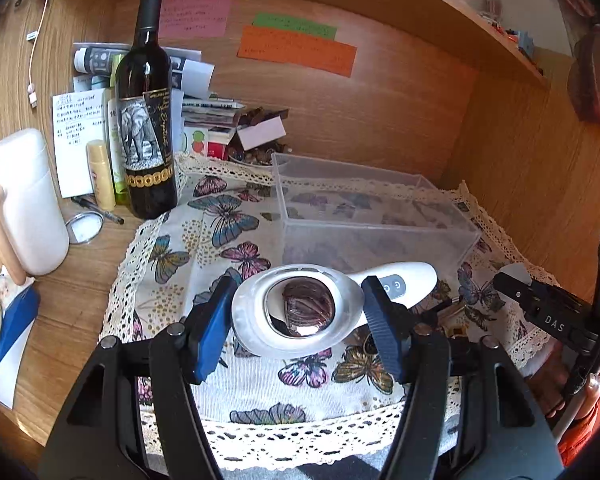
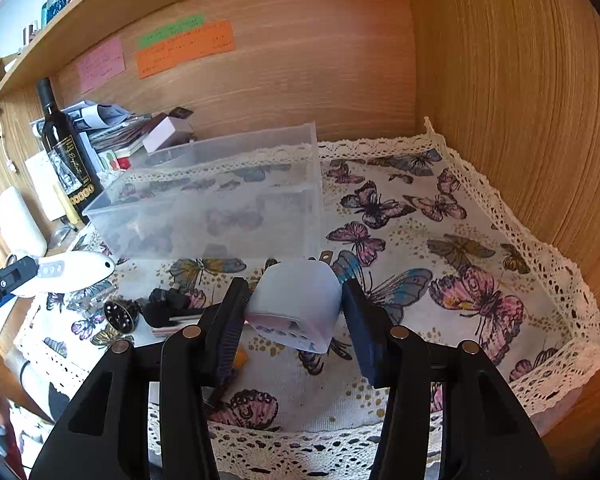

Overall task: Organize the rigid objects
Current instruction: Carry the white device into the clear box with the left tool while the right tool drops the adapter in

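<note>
Left gripper (image 1: pixel 298 322) pinches a white handheld device with a mirrored head (image 1: pixel 300 312) over the butterfly-print lace-edged cloth (image 1: pixel 228 240) lining a wooden desk alcove (image 1: pixel 380 112); its handle points toward the clear plastic box (image 1: pixel 364 208). Right gripper (image 2: pixel 296 312) clamps a white plug adapter (image 2: pixel 300 300), prongs toward that box.

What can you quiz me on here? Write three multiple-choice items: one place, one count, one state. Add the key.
1. Where is the bottle relative to the bin?
A. inside it
B. left of it
C. on the shelf above

2. How many coloured notes are on the back wall?
A. one
B. three
C. six

3. What is the right gripper doing?
A. open, empty
B. shut on the bottle
C. shut on the charger

Key:
1 B, it stands upright at the cloth's left edge.
2 B, one pink, one green, one orange.
3 C, both fingers press the charger's sides.
</note>
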Motion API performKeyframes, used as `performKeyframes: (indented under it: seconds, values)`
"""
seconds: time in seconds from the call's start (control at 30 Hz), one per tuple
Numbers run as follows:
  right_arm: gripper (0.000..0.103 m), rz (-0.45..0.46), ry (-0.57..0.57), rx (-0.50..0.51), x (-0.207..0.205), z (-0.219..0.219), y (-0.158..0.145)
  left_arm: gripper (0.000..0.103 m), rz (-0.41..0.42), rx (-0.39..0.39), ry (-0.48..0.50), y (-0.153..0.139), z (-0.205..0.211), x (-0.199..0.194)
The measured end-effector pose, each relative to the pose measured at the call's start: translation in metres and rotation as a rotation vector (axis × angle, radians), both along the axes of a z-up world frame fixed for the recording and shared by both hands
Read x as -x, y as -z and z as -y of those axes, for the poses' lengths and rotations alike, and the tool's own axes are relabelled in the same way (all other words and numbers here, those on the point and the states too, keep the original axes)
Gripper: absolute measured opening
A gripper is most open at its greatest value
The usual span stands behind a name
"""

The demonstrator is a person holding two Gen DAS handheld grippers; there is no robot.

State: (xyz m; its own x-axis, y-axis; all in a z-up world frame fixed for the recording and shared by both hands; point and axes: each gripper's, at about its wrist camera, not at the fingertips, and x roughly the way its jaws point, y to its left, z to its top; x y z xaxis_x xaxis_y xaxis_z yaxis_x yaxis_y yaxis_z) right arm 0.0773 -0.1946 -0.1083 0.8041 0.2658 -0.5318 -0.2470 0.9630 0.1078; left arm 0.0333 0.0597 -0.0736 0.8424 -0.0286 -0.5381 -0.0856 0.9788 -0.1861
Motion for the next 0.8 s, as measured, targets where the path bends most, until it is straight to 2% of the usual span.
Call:
performKeyframes:
  seconds: [0.53,0.8]
  values:
    - [0.045,0.172,-0.035,-0.001,-0.024,-0.021,-0.064,0.063,0.102,-0.029,0.055,-0.052,0.008,-0.053]
    - [0.045,0.208,-0.061,0.021,-0.052,-0.037,-0.081,0.063,0.087,-0.021,0.087,-0.064,0.006,-0.092]
